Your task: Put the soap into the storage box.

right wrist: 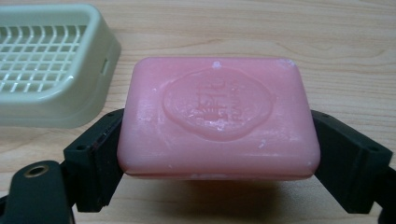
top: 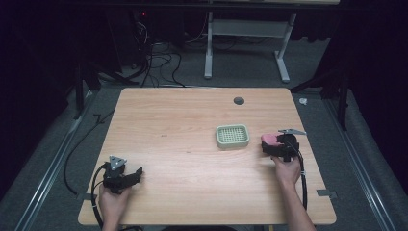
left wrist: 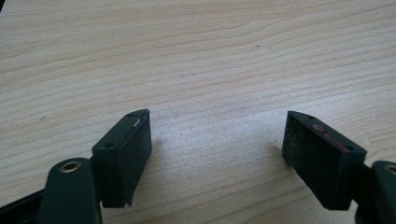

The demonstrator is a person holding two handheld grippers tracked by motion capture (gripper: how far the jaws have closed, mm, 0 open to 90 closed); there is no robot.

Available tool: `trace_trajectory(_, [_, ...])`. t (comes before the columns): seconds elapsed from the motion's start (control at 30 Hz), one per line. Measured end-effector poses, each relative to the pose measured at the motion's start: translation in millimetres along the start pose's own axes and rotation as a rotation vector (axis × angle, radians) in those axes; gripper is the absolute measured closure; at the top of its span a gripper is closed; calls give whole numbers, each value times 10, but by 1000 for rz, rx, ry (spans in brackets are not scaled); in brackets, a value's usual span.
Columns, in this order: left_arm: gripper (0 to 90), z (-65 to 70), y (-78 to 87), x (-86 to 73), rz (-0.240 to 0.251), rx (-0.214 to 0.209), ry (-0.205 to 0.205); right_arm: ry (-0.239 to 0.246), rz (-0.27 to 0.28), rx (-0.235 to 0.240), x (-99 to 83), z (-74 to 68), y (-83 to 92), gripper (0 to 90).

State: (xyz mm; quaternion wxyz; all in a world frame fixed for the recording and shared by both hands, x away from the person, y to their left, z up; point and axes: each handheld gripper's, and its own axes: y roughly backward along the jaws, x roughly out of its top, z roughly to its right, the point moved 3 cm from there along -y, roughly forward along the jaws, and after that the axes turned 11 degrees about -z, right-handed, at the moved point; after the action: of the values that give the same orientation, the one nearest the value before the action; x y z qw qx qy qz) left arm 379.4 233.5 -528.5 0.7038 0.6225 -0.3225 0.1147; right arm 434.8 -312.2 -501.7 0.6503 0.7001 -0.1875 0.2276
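One wooden table point(top: 192, 144), one pale green slotted soap dish point(top: 232, 136) right of centre, one pink soap bar point(right wrist: 218, 119) just right of the dish. Right gripper point(top: 275, 144), held low from the near right edge, clamped on the bar's two sides; left gripper point(top: 130, 177) resting near the front left, jaws spread wide over bare wood. Embossed stamp on the bar too blurred to read; dish cut off at the right gripper view's left edge.

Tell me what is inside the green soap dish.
Nothing shows inside the soap dish: just its bare slotted grid. The pink soap is outside it, clamped in the right gripper. The table beneath the dish is covered.
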Motion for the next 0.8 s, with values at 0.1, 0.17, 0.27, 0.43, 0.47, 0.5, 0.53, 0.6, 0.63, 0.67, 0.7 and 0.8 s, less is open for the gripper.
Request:
trace_trajectory(0.1, [244, 0, 1, 0, -1, 0, 0, -2, 3, 9, 0, -21, 50, 138])
trace_trajectory(0.17, [244, 0, 0, 0, 0, 0, 0, 3, 10, 14, 2, -29, 77, 138])
trace_trajectory(0.27, [244, 0, 0, 0, 0, 0, 0, 9, 21, 31, 8, -56, 127, 138])
trace_trajectory(0.43, [244, 0, 0, 0, 0, 0, -1, 20, 33, 54, 11, -89, 204, 138])
trace_trajectory(0.47, [244, 0, 0, 0, 0, 0, -1, 22, 35, 57, 11, -91, 210, 138])
trace_trajectory(0.5, [244, 0, 0, 0, 0, 0, -1, 23, 35, 60, 11, -98, 222, 138])
trace_trajectory(0.53, [244, 0, 0, 0, 0, 0, -1, 24, 38, 63, 11, -103, 228, 138])
trace_trajectory(0.6, [244, 0, 0, 0, 0, 0, 0, 34, 43, 68, 13, -116, 244, 138])
trace_trajectory(0.63, [244, 0, 0, 0, 0, 0, -1, 29, 42, 76, 16, -135, 256, 139])
trace_trajectory(0.67, [244, 0, 0, 0, 0, 0, -1, 39, 47, 75, 20, -143, 264, 139])
trace_trajectory(0.7, [244, 0, 0, 0, 0, 0, -1, 42, 49, 79, 26, -163, 274, 139])
trace_trajectory(0.8, [245, 0, 0, 0, 0, 0, -1, 54, 57, 82, 44, -206, 290, 139])
